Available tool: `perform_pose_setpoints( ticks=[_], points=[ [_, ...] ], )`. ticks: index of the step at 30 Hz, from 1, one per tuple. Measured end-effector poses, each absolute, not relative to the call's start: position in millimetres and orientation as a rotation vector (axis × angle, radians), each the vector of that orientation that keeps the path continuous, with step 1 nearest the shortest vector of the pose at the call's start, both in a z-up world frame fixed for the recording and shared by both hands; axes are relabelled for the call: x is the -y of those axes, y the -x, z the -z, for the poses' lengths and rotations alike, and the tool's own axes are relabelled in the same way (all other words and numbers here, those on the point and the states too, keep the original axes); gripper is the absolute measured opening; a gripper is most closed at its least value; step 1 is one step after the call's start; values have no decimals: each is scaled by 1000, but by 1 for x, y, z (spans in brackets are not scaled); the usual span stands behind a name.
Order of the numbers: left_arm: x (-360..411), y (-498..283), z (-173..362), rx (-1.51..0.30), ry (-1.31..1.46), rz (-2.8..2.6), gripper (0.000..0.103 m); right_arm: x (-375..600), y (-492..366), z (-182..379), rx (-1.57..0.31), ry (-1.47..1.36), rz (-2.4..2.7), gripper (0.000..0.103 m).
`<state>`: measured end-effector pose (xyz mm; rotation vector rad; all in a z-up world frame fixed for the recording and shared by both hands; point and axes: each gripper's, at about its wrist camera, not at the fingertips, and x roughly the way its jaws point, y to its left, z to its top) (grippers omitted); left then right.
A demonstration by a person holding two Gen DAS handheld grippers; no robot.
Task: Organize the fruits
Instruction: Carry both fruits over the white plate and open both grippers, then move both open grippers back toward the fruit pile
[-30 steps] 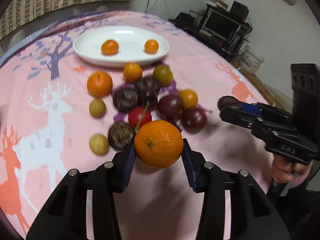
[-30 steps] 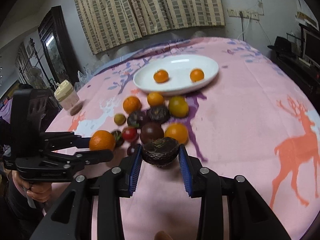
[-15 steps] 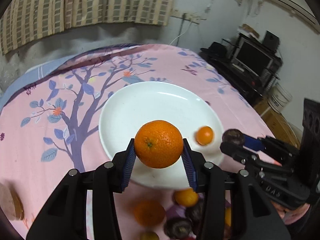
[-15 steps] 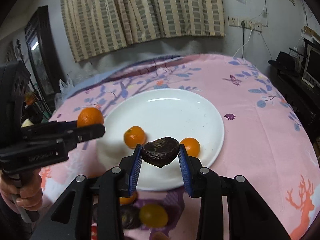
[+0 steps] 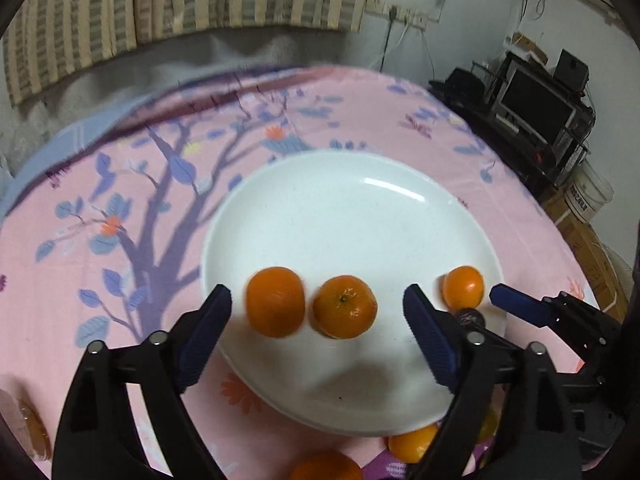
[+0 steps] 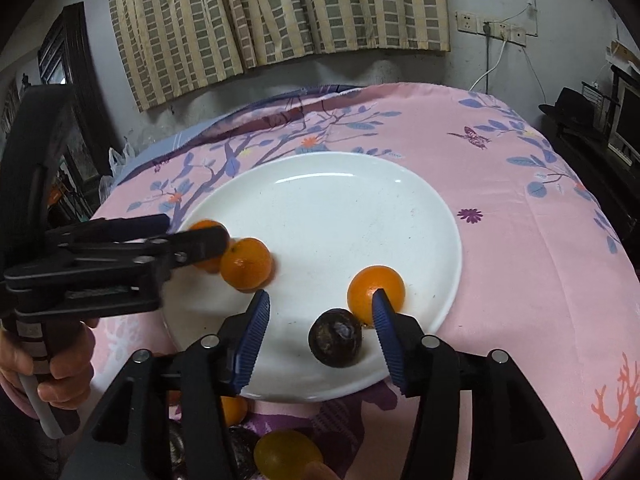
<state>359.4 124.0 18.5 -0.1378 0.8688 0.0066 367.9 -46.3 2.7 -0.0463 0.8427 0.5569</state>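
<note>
A white plate [image 5: 360,208] [image 6: 328,216] lies on the pink tablecloth. My left gripper [image 5: 318,332] is open above the plate's near side; two oranges [image 5: 275,301] [image 5: 345,306] lie between its fingers, the left one blurred. A small orange [image 5: 463,286] [image 6: 376,290] lies at the plate's right. My right gripper [image 6: 320,336] is open over the plate's near edge, with a dark wrinkled passion fruit [image 6: 335,337] resting on the plate between its fingers. The left gripper [image 6: 192,236] shows at the left of the right wrist view, beside an orange [image 6: 245,264].
More fruit lies on the cloth in front of the plate: oranges [image 5: 412,442] [image 5: 326,466], a yellow-green fruit [image 6: 286,454] and dark fruits [image 6: 240,452]. A TV stand [image 5: 536,108] is beyond the table's right edge. Curtains hang behind.
Both grippers have opened over the plate. The large orange has left the left gripper and the passion fruit has left the right gripper; both now lie on the plate.
</note>
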Motion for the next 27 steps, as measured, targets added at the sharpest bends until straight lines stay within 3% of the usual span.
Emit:
perform_pose_setpoints(
  ticks=[5, 10, 21, 27],
  points=[
    [-131, -308, -52, -801, 159, -12, 98, 65, -341, -23, -790, 10, -559, 63],
    [-137, -243, -54, -774, 144, -25, 98, 86, -298, -21, -779, -8, -559, 70],
    [-159, -176, -12, -801, 238, -40, 98, 120, -212, -1, -796, -26, -502, 71],
    [-159, -161, -18, -773, 264, -29, 98, 130, -182, 2, -792, 26, -468, 70]
  ],
)
